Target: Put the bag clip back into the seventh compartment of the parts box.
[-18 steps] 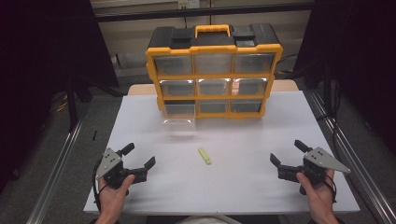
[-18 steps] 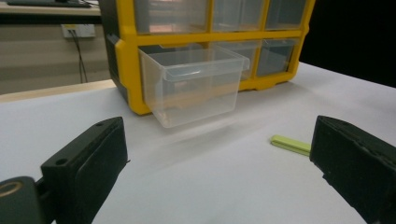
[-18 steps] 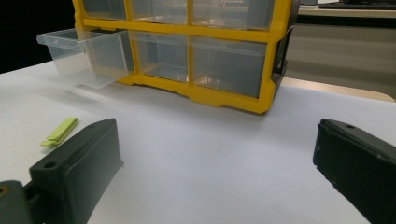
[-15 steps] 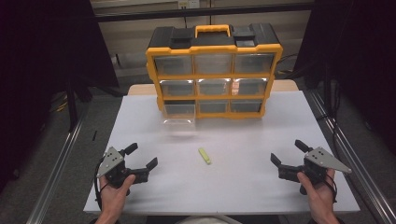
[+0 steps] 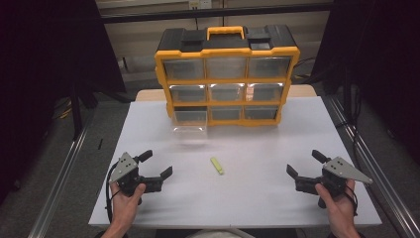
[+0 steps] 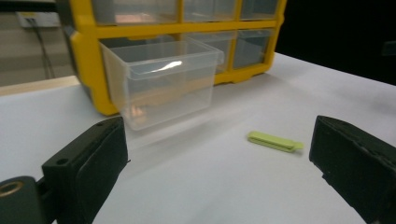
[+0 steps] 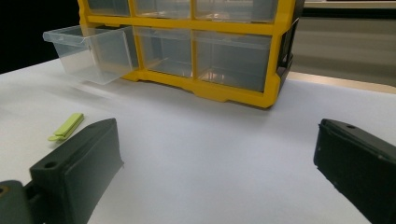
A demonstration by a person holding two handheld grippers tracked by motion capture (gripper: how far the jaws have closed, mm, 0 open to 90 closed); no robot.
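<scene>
Yellow-green and small, the clip (image 5: 216,165) lies flat on the white table (image 5: 257,198), midway between my two hands and nearer to me than the pulled-out drawer (image 5: 189,122). That clear plastic drawer juts from the bottom-left slot of the yellow organizer (image 5: 227,74) at the far side of the table, empty as far as I can tell, its open top facing up.

Little has changed in the last half second: compared with the earlier high views, my left gripper (image 5: 154,170) and my right gripper (image 5: 304,168) sit at almost the same spots near the near edge, left and right of the clip, and the clip and drawer have not shifted. Both tools are spread wide with nothing between the jaws; in the left gripper view the clip (image 6: 274,141) lies ahead of the jaws, close to the right one, with the drawer (image 6: 161,84) behind it, and in the right gripper view the clip (image 7: 67,126) lies off by the left jaw, with the drawer (image 7: 91,52) far off to the left.

I read this as a pause before the reach: the drawer stands ready, the clip is untouched, and the work of picking it up and dropping it into the drawer has not yet begun. Either hand is well apart from the clip; the left looks better lined up.
</scene>
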